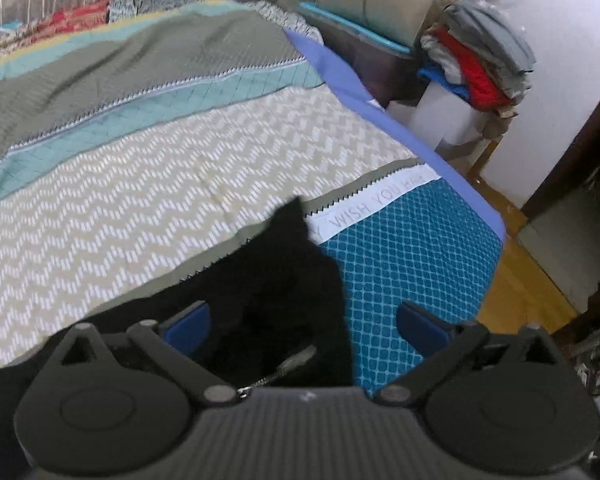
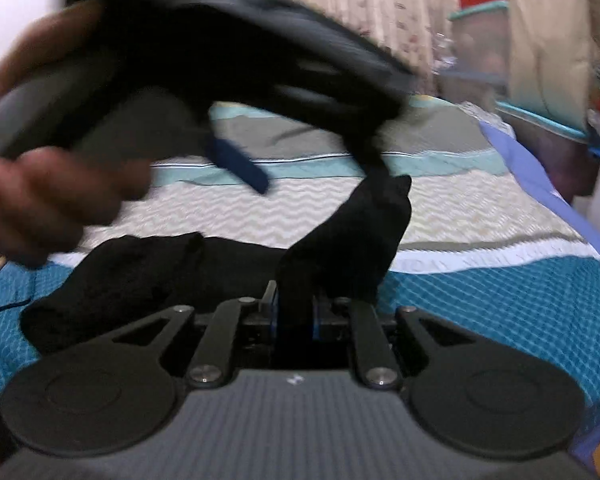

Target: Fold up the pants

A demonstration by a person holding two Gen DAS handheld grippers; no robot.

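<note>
Black pants (image 1: 284, 292) lie bunched on the bed's teal patch, with a metal zipper (image 1: 288, 364) showing. My left gripper (image 1: 304, 320) hovers over them, open, its blue pads (image 1: 188, 328) wide apart and clear of the cloth that peaks between them. In the right wrist view the pants (image 2: 140, 272) stretch to the left. My right gripper (image 2: 294, 312) is shut on a raised fold of them (image 2: 360, 232). The left tool hangs blurred above, held by a hand (image 2: 40, 200), and one of its blue pads (image 2: 240, 164) is visible.
The patchwork bedspread (image 1: 160, 168) runs far back to a curtain. The bed's blue edge (image 1: 380, 112) falls off at the right to a wooden floor (image 1: 512, 288). A stack of folded clothes (image 1: 480, 60) sits on a white stand beside plastic boxes (image 2: 480, 52).
</note>
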